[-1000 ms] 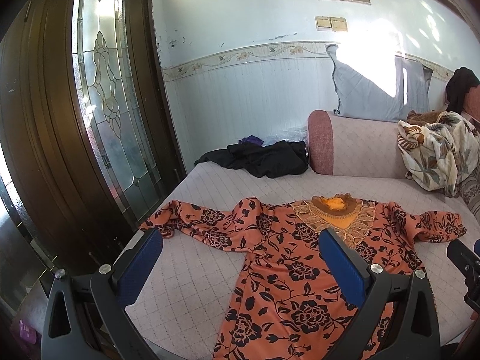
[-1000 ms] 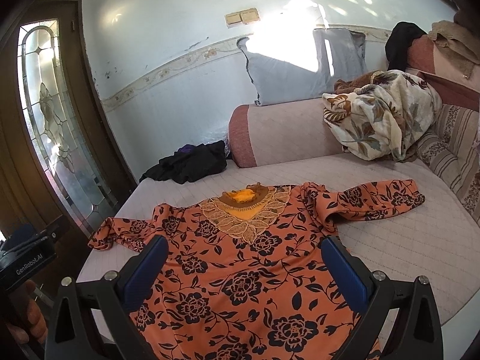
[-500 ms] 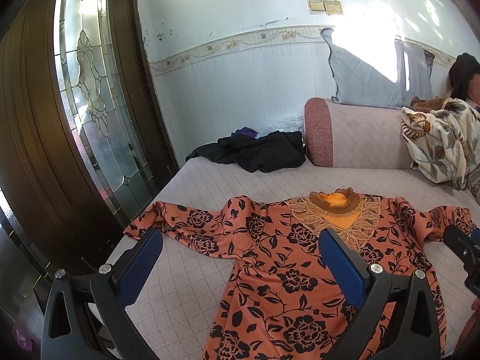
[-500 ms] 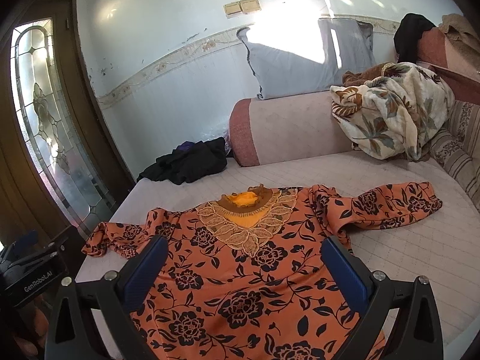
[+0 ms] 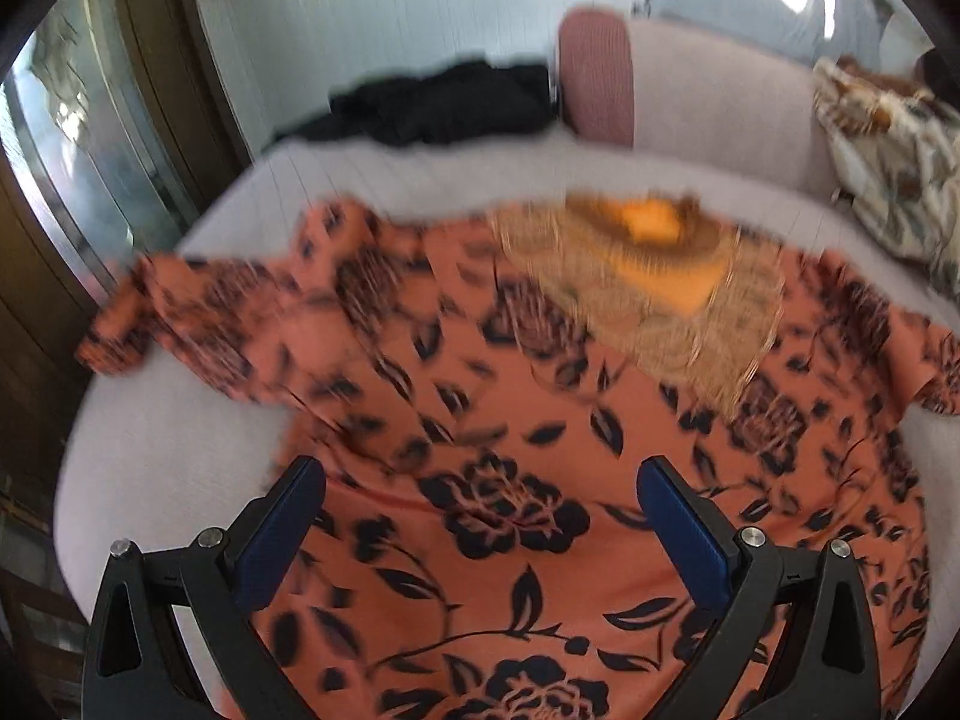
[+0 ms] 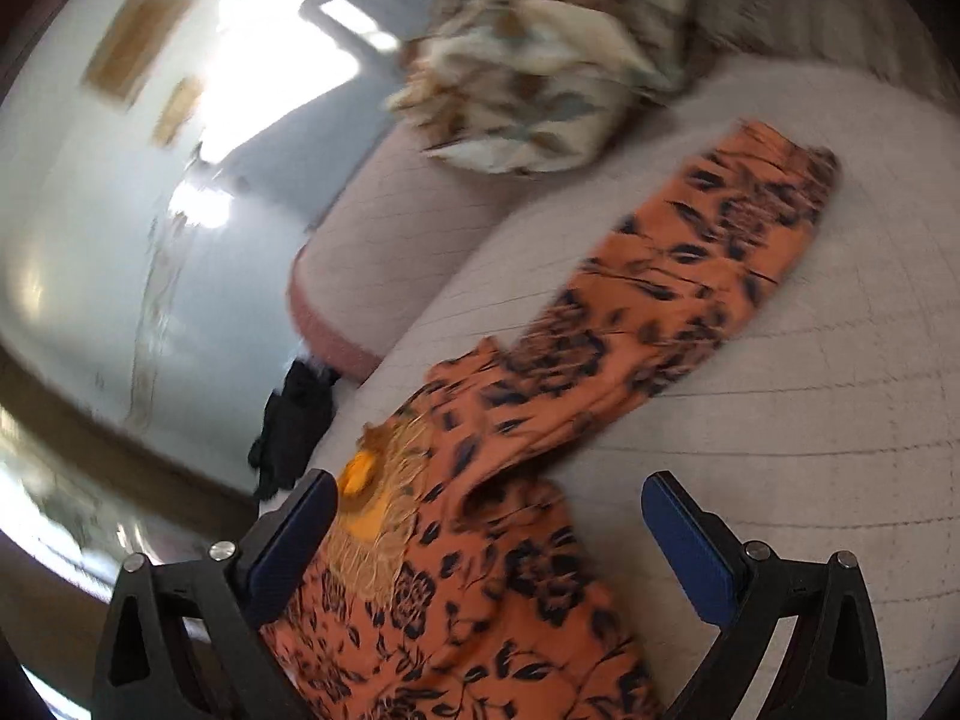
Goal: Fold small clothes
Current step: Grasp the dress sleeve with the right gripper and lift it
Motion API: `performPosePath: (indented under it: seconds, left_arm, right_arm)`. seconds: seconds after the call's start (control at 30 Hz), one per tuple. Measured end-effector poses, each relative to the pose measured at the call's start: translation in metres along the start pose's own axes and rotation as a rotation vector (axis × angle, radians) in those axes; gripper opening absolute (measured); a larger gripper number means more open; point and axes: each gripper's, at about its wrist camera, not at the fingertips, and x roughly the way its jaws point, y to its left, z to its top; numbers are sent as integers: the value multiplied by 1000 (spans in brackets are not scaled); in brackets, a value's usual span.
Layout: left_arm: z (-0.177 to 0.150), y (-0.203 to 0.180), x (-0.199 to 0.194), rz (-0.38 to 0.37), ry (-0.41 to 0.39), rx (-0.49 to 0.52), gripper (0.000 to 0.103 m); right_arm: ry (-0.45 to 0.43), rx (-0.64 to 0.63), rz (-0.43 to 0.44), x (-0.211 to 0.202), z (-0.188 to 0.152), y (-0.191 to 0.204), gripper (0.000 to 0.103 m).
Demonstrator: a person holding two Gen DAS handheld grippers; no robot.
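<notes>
An orange top with black flowers (image 5: 540, 420) lies spread flat on the pink quilted sofa seat (image 5: 180, 450), its gold embroidered collar (image 5: 648, 264) toward the backrest. My left gripper (image 5: 480, 516) is open and empty, close above the top's body near its left side. In the right wrist view the top (image 6: 480, 570) shows with its right sleeve (image 6: 690, 276) stretched out across the seat. My right gripper (image 6: 486, 534) is open and empty, tilted, above the shoulder where that sleeve begins. Both views are motion blurred.
A black garment (image 5: 444, 102) lies at the seat's back left, also in the right wrist view (image 6: 294, 426). A floral blanket (image 5: 888, 144) is heaped at the right (image 6: 540, 60). The sofa backrest (image 5: 708, 90) and a glass door (image 5: 78, 138) bound the seat.
Both grippers have moved forward and down toward the top. The right gripper has rolled and swung right toward the right sleeve. The top has not moved.
</notes>
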Motion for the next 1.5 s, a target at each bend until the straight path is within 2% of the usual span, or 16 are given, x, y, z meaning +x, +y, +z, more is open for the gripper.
performPosePath:
  seconds: [0.07,0.17,0.2,0.3,0.53,0.57,0.7,0.77,0.83,0.93,1.0,1.1,1.2,1.33,1.4,1.5]
  left_arm:
    - [-10,-4,24,-1,54,7,103]
    - [-17,-3,46,-29,126,1,103]
    - [-19,-1,48,-38,117,-5,103]
    - [-24,-4,46,-34,83,1,103]
    - [-38,-7,47,-15,33,-29,103]
    - [-39,-7,47,-16,35,-30,103]
    - [-32,-9,45,-10,71,-20,103]
    - [-25,-10,41,-12,90,-9,103]
    - [-19,-3,35,13,49,-15,103]
    - [-11,14,19,65,-32,-39,103]
    - [-7,27,13,103,-65,-69,103]
    - [0,51,8,136,-77,-126,103]
    - [4,83,5,163,-81,-194,103]
    - [9,127,6,259,-81,-268,103]
    - [8,150,10,276,-68,-317,103]
    - [9,179,15,290,-46,-392,103]
  right_arm:
    - [-12,229,48,2,31,-54,96]
    - [-46,372,8,4,65,-98,86]
    - [-49,385,-20,6,76,-106,81]
    - [-85,404,-74,14,107,-117,77]
    - [-219,234,-263,42,151,-113,72]
    - [-237,200,-294,43,155,-111,65]
    - [-247,78,-407,54,162,-107,10]
    - [-267,108,-348,43,163,-106,6]
    - [-340,93,-273,24,165,-85,6]
    - [-462,-5,-144,-20,157,-27,5]
    - [-549,-76,-32,-56,140,20,5]
    - [-625,-176,75,-88,113,81,6]
    - [-557,-275,157,-83,96,145,6]
    - [-401,-355,233,-44,71,220,6]
    - [-308,-382,267,-18,46,253,6]
    - [-193,-442,251,25,-9,288,6]
